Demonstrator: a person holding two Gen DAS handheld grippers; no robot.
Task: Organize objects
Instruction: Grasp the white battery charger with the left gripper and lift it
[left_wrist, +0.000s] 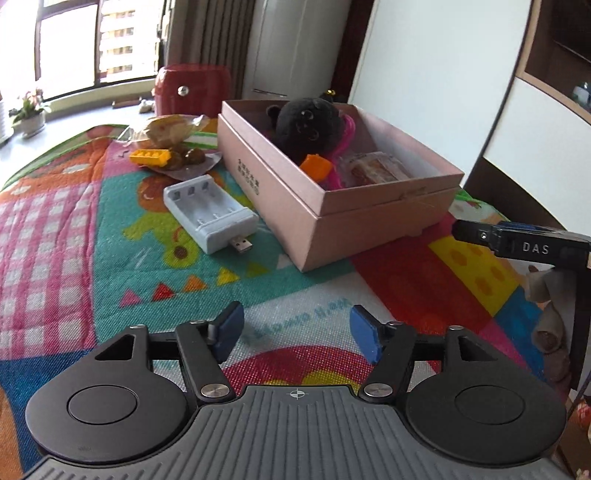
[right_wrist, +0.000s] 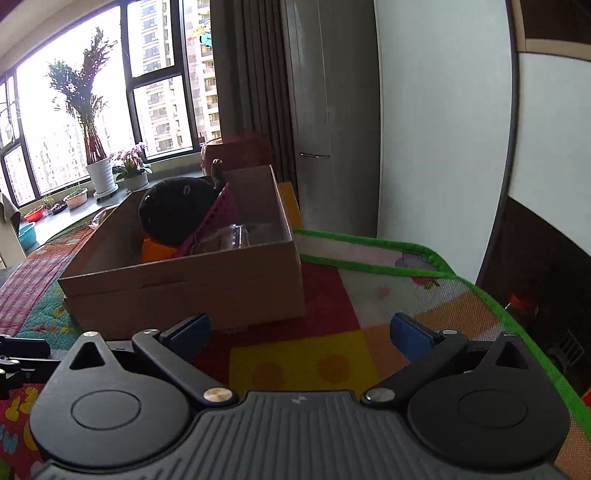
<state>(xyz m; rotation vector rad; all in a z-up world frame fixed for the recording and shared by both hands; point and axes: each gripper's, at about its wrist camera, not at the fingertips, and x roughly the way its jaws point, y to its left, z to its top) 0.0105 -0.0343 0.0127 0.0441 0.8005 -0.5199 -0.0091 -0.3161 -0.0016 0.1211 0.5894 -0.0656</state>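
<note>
A pink open box (left_wrist: 280, 195) stands on the colourful mat; inside lie a black plush toy (left_wrist: 308, 123), an orange block (left_wrist: 316, 166), a pink string and a wrapped snack (left_wrist: 373, 168). Left of the box lies a pale blue battery charger (left_wrist: 208, 212) with a USB plug. Behind it are a yellow brick (left_wrist: 149, 157), a bag of chestnuts (left_wrist: 188, 158) and a wrapped bun (left_wrist: 170, 129). My left gripper (left_wrist: 297, 332) hovers open over the mat in front of the box, with nothing between its pads. My right gripper (right_wrist: 301, 338) stands wide open and empty before the box (right_wrist: 184, 291).
A red appliance (left_wrist: 192, 90) sits behind the mat near the window sill with potted plants (right_wrist: 99, 173). The mat's green edge (right_wrist: 517, 317) runs along the right, with a dark drop beyond it. A white wall and grey cabinet stand behind the box.
</note>
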